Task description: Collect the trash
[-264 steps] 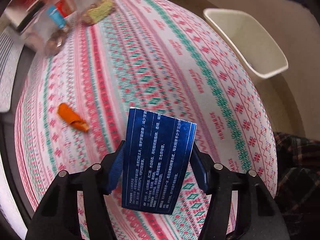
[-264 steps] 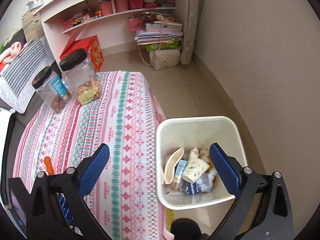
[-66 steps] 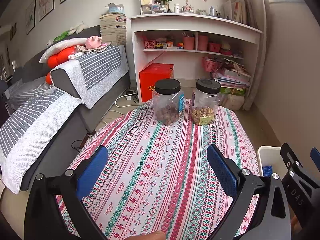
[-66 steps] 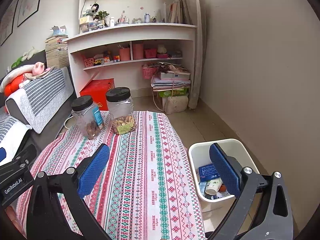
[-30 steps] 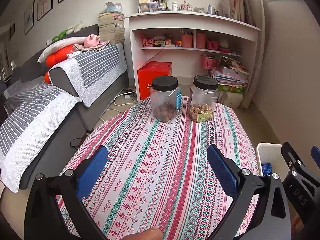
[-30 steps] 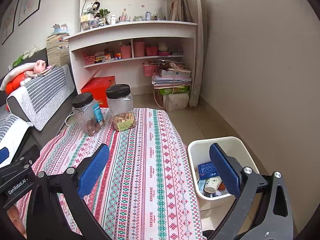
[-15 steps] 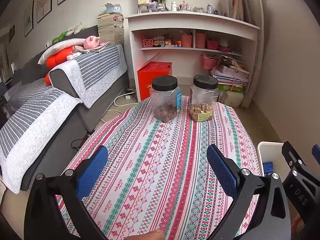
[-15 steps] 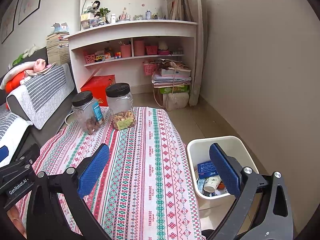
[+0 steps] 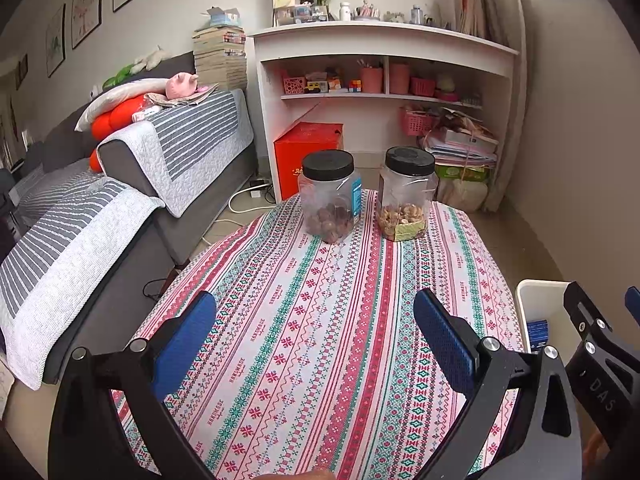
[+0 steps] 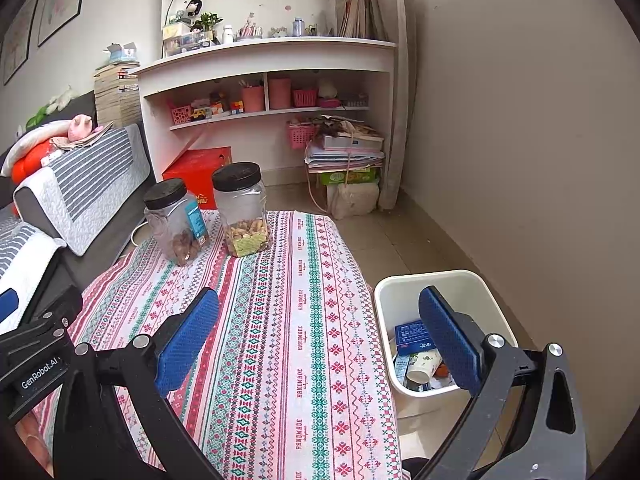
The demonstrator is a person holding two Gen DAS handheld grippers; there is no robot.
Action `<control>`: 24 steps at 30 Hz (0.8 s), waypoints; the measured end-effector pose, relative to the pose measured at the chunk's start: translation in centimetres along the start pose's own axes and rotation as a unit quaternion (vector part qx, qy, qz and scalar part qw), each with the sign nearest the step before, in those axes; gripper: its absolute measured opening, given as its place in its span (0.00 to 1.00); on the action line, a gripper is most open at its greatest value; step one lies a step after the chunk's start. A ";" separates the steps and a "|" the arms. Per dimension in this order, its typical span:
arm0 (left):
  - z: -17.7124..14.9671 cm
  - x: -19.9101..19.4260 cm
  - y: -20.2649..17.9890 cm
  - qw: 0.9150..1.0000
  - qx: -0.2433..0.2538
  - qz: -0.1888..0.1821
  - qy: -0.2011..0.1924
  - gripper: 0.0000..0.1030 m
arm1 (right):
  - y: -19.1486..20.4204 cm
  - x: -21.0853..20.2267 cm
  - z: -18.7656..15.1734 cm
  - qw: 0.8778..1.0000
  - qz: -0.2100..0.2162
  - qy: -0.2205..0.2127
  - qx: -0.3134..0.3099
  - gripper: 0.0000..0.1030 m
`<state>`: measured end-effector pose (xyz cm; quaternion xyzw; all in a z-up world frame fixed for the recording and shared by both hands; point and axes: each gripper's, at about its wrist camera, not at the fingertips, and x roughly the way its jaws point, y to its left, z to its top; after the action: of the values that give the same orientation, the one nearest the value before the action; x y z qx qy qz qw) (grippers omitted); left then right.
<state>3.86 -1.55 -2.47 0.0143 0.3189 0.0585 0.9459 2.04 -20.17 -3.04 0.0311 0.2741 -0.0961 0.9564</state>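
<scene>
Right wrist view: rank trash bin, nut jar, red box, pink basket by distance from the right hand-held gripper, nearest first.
From the right hand-held gripper:
1. Trash bin, on the floor to the right, beside the table.
2. Nut jar, at the table's far end.
3. Red box, on the floor behind the jars.
4. Pink basket, farther back by the shelf unit.

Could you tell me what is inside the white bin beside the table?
Inside the white bin lie a blue box, a paper cup on its side and something orange. The right tool covers part; what lies beneath is hidden.
</scene>
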 end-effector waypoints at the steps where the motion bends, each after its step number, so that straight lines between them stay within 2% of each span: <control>1: 0.0 0.0 -0.1 1.000 0.002 0.000 -0.001 0.93 | 0.0 0.0 0.0 1.000 0.001 0.001 0.000 0.93; 8: -0.3 -0.5 -0.5 1.000 0.017 -0.007 -0.019 0.91 | -0.1 0.1 0.2 1.000 0.004 0.007 0.002 0.93; 16: -0.4 -0.6 -0.4 0.999 0.017 -0.015 -0.024 0.89 | -0.4 0.2 0.3 1.000 0.000 0.005 0.002 0.93; 24: -0.3 -0.7 -0.3 1.000 0.013 -0.013 -0.023 0.90 | -0.5 0.3 0.4 1.000 0.001 0.004 0.004 0.93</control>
<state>3.21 -1.93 -2.32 0.0239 0.2979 0.0417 0.9534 2.37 -20.78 -2.87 0.0351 0.2774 -0.0964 0.9553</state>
